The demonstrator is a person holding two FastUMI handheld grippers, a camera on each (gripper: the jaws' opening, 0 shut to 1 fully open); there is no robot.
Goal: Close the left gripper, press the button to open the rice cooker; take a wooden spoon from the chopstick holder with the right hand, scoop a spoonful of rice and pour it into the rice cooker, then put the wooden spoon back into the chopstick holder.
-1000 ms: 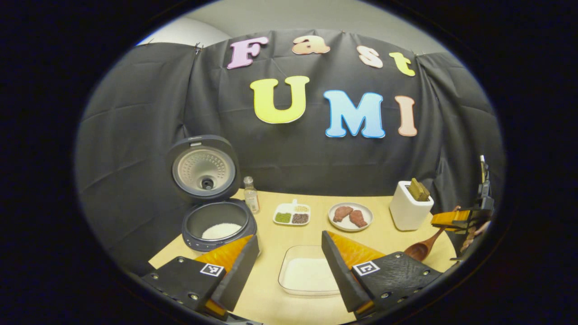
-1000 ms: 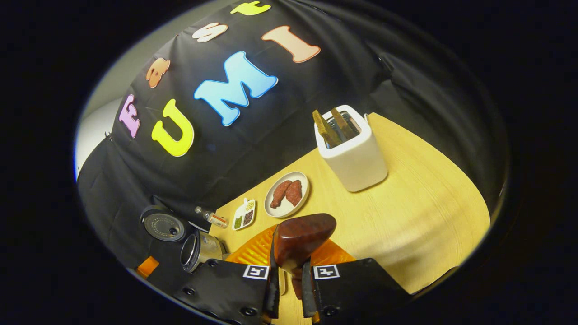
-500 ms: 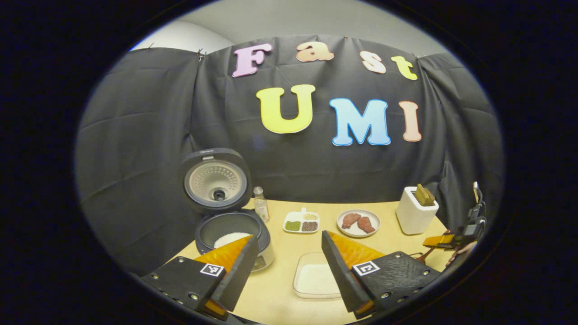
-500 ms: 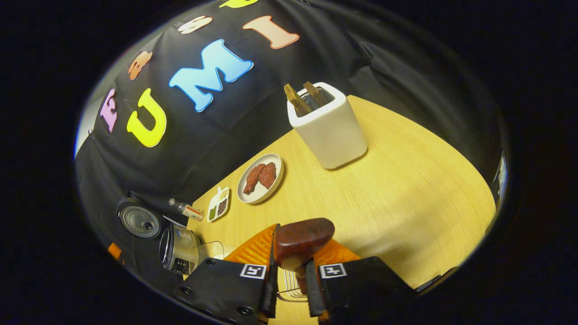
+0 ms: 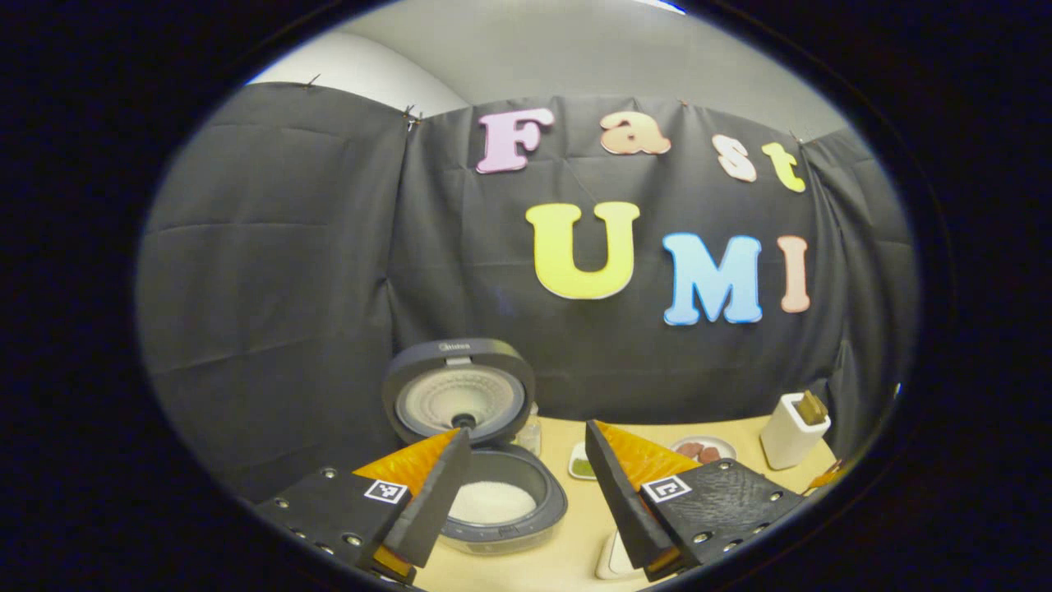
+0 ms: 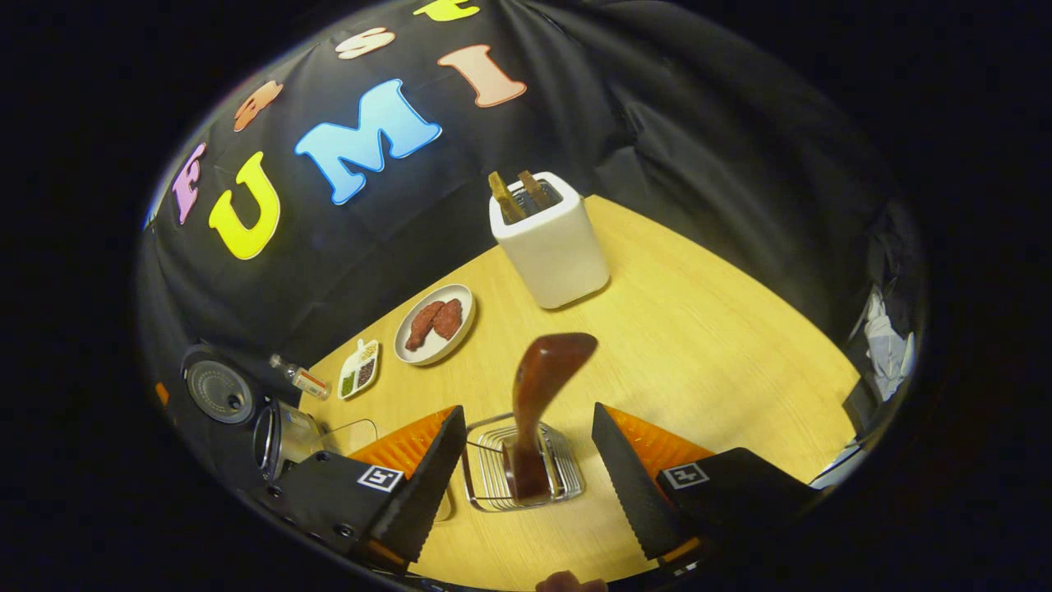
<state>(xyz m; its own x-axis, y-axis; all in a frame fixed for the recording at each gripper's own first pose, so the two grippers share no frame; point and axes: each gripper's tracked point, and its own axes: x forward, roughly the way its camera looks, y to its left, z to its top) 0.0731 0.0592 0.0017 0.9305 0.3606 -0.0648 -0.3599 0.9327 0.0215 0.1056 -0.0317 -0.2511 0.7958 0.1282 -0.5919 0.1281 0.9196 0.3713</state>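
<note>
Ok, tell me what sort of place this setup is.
Probably a staged kitchen booth, not a real kitchen: a wooden table backed by black cloth, set with an open rice cooker, a plate of meat and a wire chopstick holder.

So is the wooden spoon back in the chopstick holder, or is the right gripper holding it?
In the holder. The wooden spoon stands handle-down in the wire chopstick holder, and the right gripper is open around it, both fingers clear.

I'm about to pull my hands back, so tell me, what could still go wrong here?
The wooden spoon stands bowl-up in the wire chopstick holder, leaning between the open right gripper fingers; a careless retreat could clip it and tip it out. The rice cooker sits open close to the open left gripper, which could bump its lid.
</note>
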